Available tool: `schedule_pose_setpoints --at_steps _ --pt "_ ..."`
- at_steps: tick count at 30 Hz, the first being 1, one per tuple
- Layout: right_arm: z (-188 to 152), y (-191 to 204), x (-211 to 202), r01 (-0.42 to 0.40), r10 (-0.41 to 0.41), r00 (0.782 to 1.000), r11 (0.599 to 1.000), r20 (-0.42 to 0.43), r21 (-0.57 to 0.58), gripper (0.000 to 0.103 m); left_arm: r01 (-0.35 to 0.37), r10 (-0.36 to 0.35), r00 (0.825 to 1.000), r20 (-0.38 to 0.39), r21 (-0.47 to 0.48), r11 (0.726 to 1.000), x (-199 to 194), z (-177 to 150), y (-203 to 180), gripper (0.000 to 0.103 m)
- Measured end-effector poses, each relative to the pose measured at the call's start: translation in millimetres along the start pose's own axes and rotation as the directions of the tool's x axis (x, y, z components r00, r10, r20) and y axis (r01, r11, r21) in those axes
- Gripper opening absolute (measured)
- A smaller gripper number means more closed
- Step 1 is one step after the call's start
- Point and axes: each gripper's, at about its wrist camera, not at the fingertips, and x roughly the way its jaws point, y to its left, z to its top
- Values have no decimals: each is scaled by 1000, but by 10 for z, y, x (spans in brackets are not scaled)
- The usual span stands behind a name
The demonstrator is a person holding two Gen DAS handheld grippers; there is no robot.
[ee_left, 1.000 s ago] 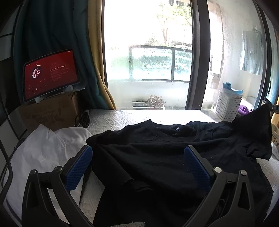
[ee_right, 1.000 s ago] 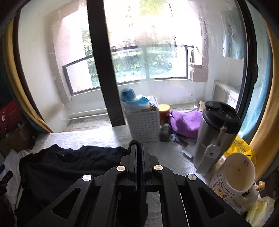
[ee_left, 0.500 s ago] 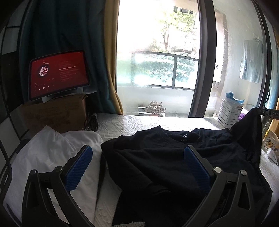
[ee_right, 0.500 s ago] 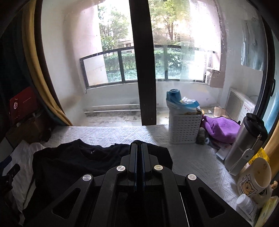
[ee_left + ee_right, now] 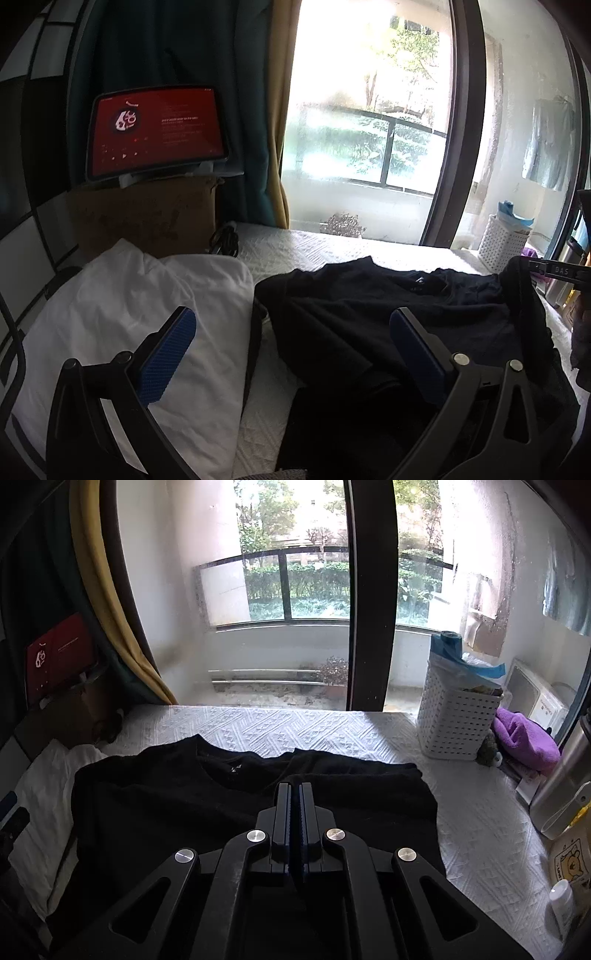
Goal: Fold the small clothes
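Note:
A black T-shirt (image 5: 351,314) lies crumpled on the white quilted bedspread (image 5: 295,731), its collar toward the window. My left gripper (image 5: 291,317) hovers open over the shirt's left part, with one blue pad above the white garment (image 5: 129,295) and the other above the black cloth. My right gripper (image 5: 294,786) is shut on the shirt's right side. In the left wrist view the right gripper (image 5: 535,267) holds that fabric raised at the far right edge. In the right wrist view the black T-shirt (image 5: 166,794) spreads below and left of the shut fingers.
A tablet (image 5: 155,133) with a red screen rests on a cardboard box (image 5: 147,218) at the back left. At the right stand a white basket (image 5: 458,720), purple cloth (image 5: 524,738), a steel flask (image 5: 565,786), a mug (image 5: 569,856) and a small bottle (image 5: 561,901).
The right gripper has carried the raised side of the shirt leftward and lower over the body of the shirt. The left gripper has shifted left, bringing more of the white garment into view.

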Motion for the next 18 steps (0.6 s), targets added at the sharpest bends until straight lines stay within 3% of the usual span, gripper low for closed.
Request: schedule_pose_setpoints --at_steps 18 --pt "-329 238 763 -43 41 988 999 -152 -13 4 -19 19 999 -48 3 1000 151 -97 25 103"
